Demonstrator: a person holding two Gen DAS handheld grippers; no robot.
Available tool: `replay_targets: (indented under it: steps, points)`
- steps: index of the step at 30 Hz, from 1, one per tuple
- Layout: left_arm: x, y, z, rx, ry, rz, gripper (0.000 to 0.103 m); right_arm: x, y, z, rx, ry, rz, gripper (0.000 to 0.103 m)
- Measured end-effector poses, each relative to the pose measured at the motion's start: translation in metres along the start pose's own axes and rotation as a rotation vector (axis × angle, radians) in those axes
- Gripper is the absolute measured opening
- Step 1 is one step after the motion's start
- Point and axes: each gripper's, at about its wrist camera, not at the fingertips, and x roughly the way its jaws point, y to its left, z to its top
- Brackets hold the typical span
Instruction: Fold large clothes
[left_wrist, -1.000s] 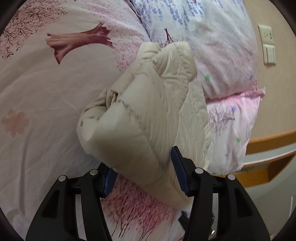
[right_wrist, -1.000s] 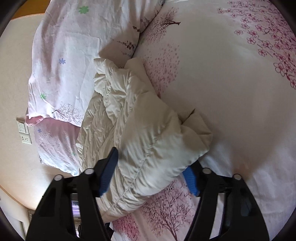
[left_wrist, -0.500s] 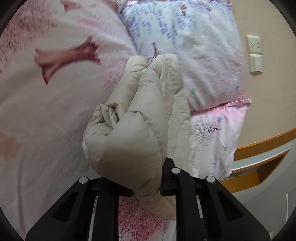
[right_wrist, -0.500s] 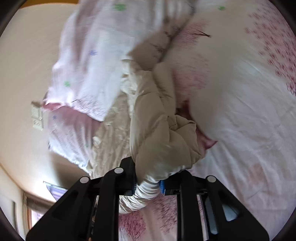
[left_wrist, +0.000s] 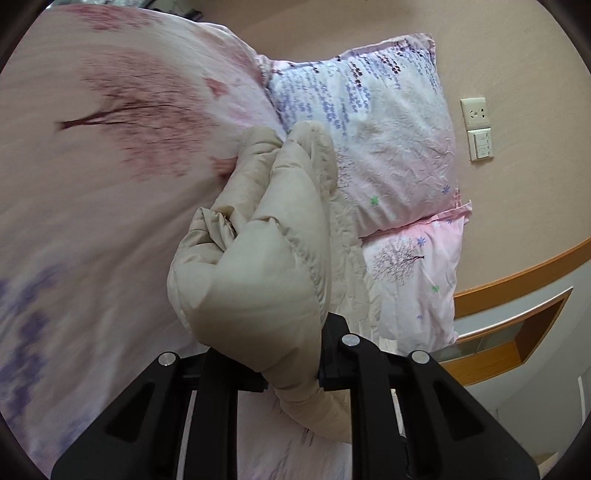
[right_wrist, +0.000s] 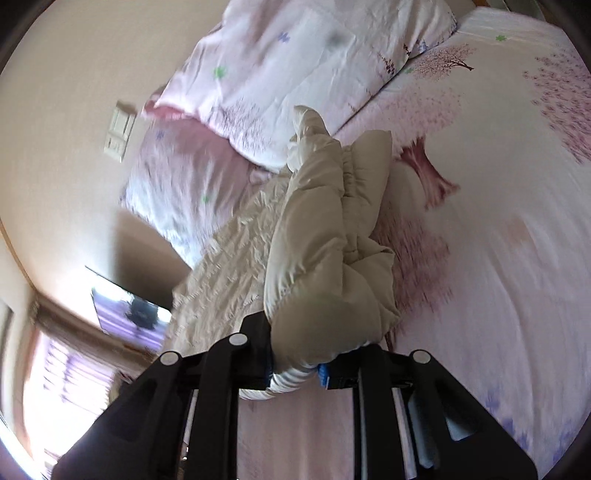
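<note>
I can't see the left gripper (left_wrist: 291, 373) fingertips; the beige puffer jacket (left_wrist: 255, 280) bulges over them. On the right wrist view, the wall switch plate (right_wrist: 120, 131) and window corner (right_wrist: 66, 373) smear with blur, and the bedsheet (right_wrist: 517, 258) runs off the frame.

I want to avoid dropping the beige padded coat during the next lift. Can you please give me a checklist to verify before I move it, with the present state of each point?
1. Left tongs shut on the padded coat: ok, fabric bulges out between the fingers.
2. Right tongs shut on the coat: ok, a thick bunch with a ribbed cuff is clamped.
3. Grip is on one clean edge, not a bundle: not ok, both hold crumpled wads.
4. Coat free of the pillows: cannot tell, its far end lies against them.
5. Rest of the coat lifted off the bed sheet: not ok, the lining side lies spread there.
6. Picture sharp enough to judge: not ok, the right view is blurred.
</note>
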Motion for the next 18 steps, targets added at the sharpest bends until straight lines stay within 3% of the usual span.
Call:
replay_targets:
  steps: [3,5,7,10,12,14,18]
  points:
    - [-0.013,0.01,-0.003,-0.007,-0.006,0.008,0.017,0.0,-0.001,-0.025,-0.055,0.027,-0.049,0.021]
    - [-0.016,0.018,-0.004,-0.009,-0.005,0.01,0.019,-0.001,-0.003,-0.036,-0.092,0.029,-0.105,0.03]
    - [-0.015,0.021,-0.005,-0.006,-0.001,0.03,0.023,-0.007,-0.006,-0.04,-0.107,0.003,-0.171,0.047]
    - [-0.016,0.02,-0.007,0.023,-0.009,0.06,0.039,-0.021,-0.007,-0.037,-0.104,-0.077,-0.263,0.061]
    - [-0.018,0.018,-0.008,0.048,-0.026,0.075,0.051,-0.034,-0.002,-0.034,-0.131,-0.166,-0.361,0.061]
    - [-0.02,0.016,-0.01,0.076,-0.04,0.095,0.055,-0.039,0.014,-0.031,-0.187,-0.242,-0.443,0.061]
    - [-0.021,0.016,-0.013,0.095,-0.056,0.106,0.059,-0.02,0.06,-0.032,-0.369,-0.255,-0.419,0.055]
